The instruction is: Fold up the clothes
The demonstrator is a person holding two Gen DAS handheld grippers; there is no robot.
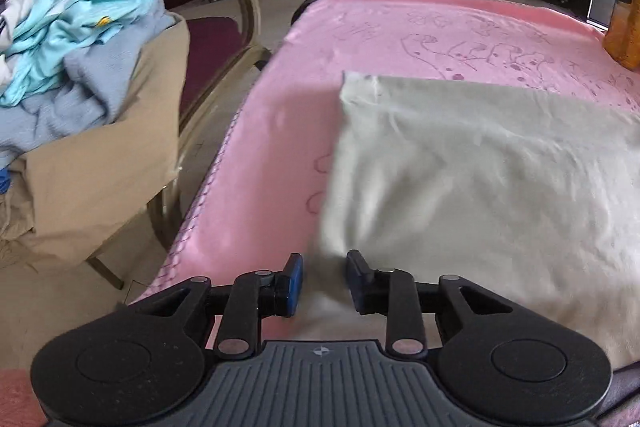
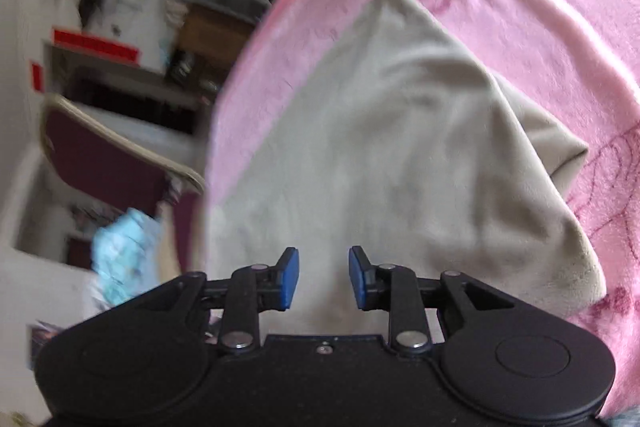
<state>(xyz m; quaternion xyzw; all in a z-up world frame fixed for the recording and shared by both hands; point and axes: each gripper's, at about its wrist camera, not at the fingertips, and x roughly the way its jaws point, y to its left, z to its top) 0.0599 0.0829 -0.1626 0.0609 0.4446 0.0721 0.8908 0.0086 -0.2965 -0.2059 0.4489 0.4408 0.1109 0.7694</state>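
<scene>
The pale cloth [image 1: 480, 179] lies on the pink blanket [image 1: 280, 127], reaching between both spread tools, left [image 1: 324, 281] and right [image 2: 323, 277], unpinched.

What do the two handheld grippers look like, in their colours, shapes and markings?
Both are alike. The left gripper has a black plastic body with two round discs, black linkage bars with silver pivot pins, and two fingers with blue pads. Its grey ribbed centre plate bears a small round mark. The right gripper has the same black body and blue pads, but a plain dark centre with one screw. No cables or sleeves show.
</scene>
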